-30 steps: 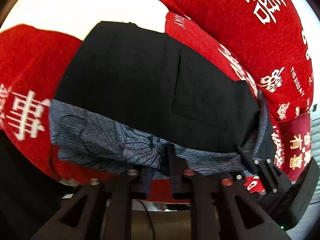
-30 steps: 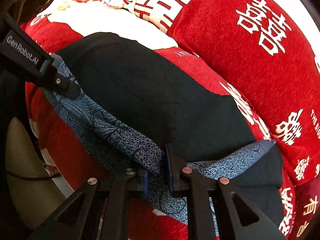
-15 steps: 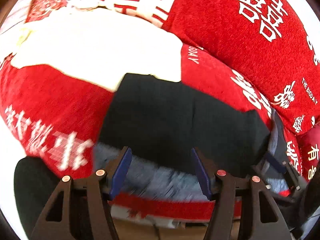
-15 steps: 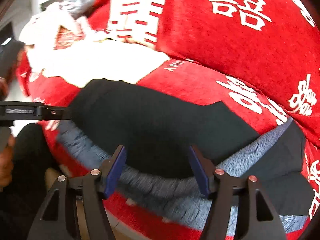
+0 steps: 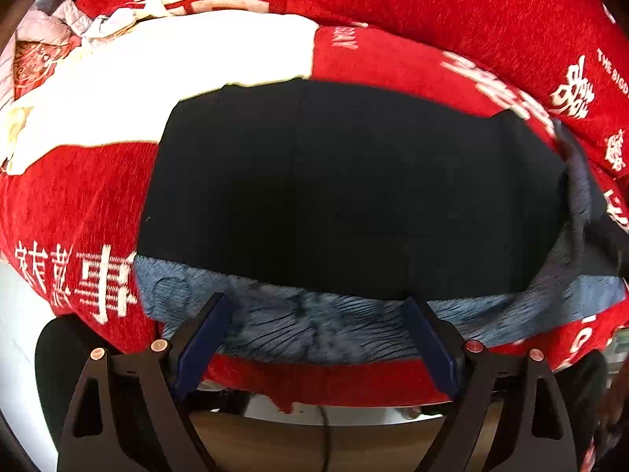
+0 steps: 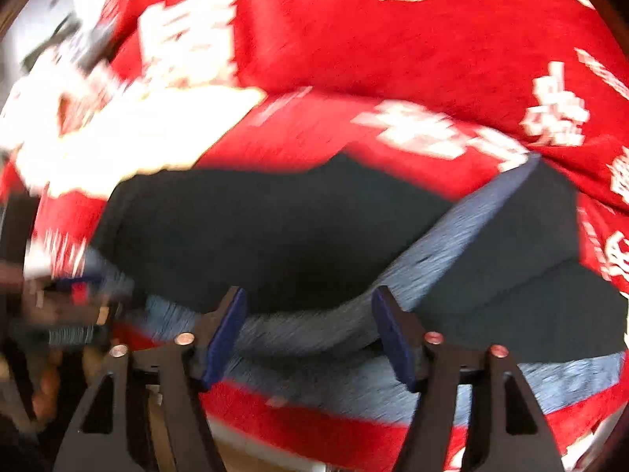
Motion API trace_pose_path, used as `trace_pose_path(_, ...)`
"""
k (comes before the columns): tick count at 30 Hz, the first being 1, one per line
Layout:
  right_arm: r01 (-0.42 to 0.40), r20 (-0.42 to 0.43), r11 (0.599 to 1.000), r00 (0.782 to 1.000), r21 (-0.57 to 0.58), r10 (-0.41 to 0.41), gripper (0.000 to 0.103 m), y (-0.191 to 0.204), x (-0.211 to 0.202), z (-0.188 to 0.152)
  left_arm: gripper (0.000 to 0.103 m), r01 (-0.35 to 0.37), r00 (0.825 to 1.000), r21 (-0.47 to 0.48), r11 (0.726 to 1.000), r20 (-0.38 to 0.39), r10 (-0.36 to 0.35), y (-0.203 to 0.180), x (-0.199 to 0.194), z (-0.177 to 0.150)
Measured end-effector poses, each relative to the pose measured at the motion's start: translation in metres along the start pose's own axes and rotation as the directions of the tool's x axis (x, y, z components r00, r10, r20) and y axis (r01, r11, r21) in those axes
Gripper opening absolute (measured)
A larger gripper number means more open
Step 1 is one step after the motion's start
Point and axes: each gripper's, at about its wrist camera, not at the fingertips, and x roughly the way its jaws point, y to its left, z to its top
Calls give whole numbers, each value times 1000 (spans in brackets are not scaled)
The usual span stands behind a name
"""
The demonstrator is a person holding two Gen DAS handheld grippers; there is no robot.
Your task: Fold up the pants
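Folded black pants (image 5: 346,188) lie on a red blanket (image 5: 432,8). Just below the pants' near edge, the left hand-held gripper (image 5: 316,314) and right hand-held gripper (image 6: 308,314) are opening wide, gripping nothing.

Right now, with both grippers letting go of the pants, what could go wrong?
1. The pants lie near the front edge of the red blanket; the blue patterned layer could slip off.
2. The left gripper and right gripper are opening with cloth between the jaws; a pad might catch it and spoil the fold.
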Motion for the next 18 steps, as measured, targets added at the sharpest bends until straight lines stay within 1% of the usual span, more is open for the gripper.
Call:
trace_pose_path(2,95,3,994,995,57,-95,84,-28,6,27,90,12,1000,38,999,23,-13,-14,-7,9)
trace_pose_path(3,140,-18,986,990,91,-139,84,-46,14,41,90,12,999,71,997,34,-14,-28,-10,16)
trace_pose_path(5,239,-120,957,968,163,-221,85,-80,38,65,90,20,999,117,993,39,-25,-53,-10,31)
trace_pose_path(6,279,-186,939,952,200,-243,85,-97,52,76,90,21,999,138,990,38,-27,-66,-8,39)
trace_pose_path(7,307,-240,923,938,232,-252,85,-112,65,85,90,12,999,155,988,32,-17,-79,-5,47)
trace_pose_path(8,315,-272,914,931,256,-244,85,-124,76,91,90,0,1000,164,986,26,-4,-89,-1,56)
trace_pose_path(9,323,-327,900,918,293,-223,85,-139,90,98,90,-15,1000,183,983,9,13,-103,8,64)
trace_pose_path(10,338,-364,888,906,312,-217,85,-146,98,102,90,-16,1000,196,981,-6,17,-111,12,68)
trace_pose_path(11,360,-411,875,887,325,-212,85,-154,107,104,90,-24,999,219,975,-28,31,-119,20,71)
trace_pose_path(12,380,-471,864,860,330,-198,85,-165,118,103,90,-64,996,250,966,-40,76,-127,27,68)
trace_pose_path(14,381,-516,860,840,339,-168,85,-176,130,101,90,-94,994,310,946,-21,106,-137,28,58)
trace_pose_path(15,379,-525,860,836,341,-160,84,-181,134,98,90,-94,994,337,937,-14,105,-138,26,50)
trace_pose_path(16,377,-522,863,837,336,-163,81,-186,134,96,90,-92,994,358,929,-15,104,-138,26,43)
trace_pose_path(17,381,-514,865,839,326,-177,64,-189,131,93,90,-91,994,373,923,-16,104,-137,25,35)
trace_pose_path(18,360,-495,871,854,334,-163,51,-192,126,90,90,-92,995,381,920,-3,100,-135,23,28)
